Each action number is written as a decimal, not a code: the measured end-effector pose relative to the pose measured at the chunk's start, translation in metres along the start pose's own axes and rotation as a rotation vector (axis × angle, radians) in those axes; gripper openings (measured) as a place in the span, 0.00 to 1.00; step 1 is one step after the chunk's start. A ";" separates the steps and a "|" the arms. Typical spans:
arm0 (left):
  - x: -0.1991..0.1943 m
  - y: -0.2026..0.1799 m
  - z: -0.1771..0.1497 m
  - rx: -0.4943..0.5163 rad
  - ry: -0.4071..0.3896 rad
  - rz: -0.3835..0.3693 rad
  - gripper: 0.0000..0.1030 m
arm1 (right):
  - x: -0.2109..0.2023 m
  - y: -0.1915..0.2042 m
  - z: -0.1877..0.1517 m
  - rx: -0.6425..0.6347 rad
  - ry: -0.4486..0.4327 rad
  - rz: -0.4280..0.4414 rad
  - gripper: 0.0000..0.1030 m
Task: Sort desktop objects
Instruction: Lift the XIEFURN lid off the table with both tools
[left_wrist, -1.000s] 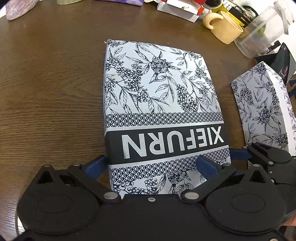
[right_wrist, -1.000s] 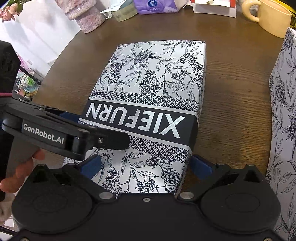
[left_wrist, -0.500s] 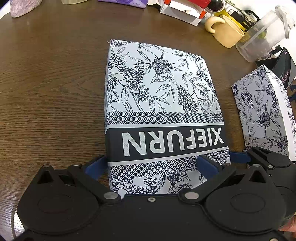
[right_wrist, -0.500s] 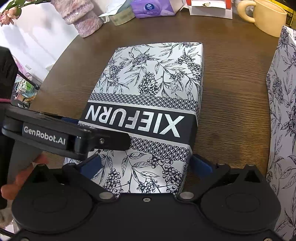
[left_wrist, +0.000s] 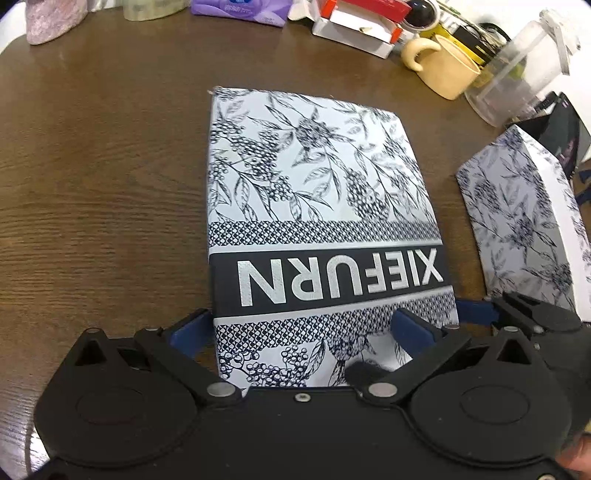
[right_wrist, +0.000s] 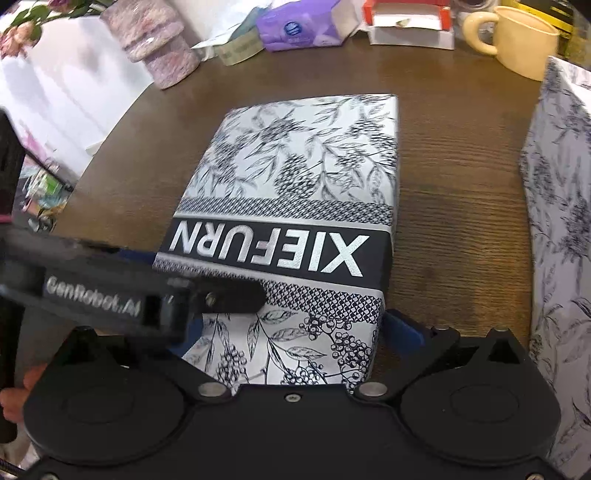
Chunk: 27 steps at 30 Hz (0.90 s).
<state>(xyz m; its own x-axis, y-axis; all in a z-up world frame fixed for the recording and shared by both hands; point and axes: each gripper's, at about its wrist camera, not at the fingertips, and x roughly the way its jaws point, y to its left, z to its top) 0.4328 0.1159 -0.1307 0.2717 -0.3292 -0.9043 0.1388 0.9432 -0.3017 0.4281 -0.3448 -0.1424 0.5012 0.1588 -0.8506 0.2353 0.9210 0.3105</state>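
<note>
two grippers straddle the near end of the patterned box, which lies flat mid-table. the left gripper and right gripper are spread, pads beside its long sides. squeeze evenly; bare wood lies leftward, while the second box and mug crowd the right.

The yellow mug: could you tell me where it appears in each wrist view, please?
Left wrist view: the yellow mug is at the upper right, beside a clear plastic container.
Right wrist view: the mug is in the top right corner, handle to the left.
Shared landmark: the XIEFURN box lies flat mid-table in both views.
</note>
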 end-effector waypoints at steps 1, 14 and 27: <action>-0.001 0.000 -0.001 -0.001 -0.002 -0.002 1.00 | -0.001 0.000 0.000 -0.001 -0.003 -0.002 1.00; -0.036 -0.001 -0.012 -0.032 -0.083 0.001 1.00 | -0.029 0.002 -0.014 -0.029 -0.074 0.045 1.00; -0.070 -0.006 -0.031 -0.041 -0.139 0.004 1.00 | -0.060 0.005 -0.029 -0.073 -0.115 0.049 1.00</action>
<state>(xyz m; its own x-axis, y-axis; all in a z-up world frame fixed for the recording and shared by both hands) 0.3833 0.1345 -0.0747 0.4021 -0.3252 -0.8559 0.0992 0.9448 -0.3123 0.3751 -0.3397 -0.1018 0.6034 0.1663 -0.7799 0.1491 0.9372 0.3152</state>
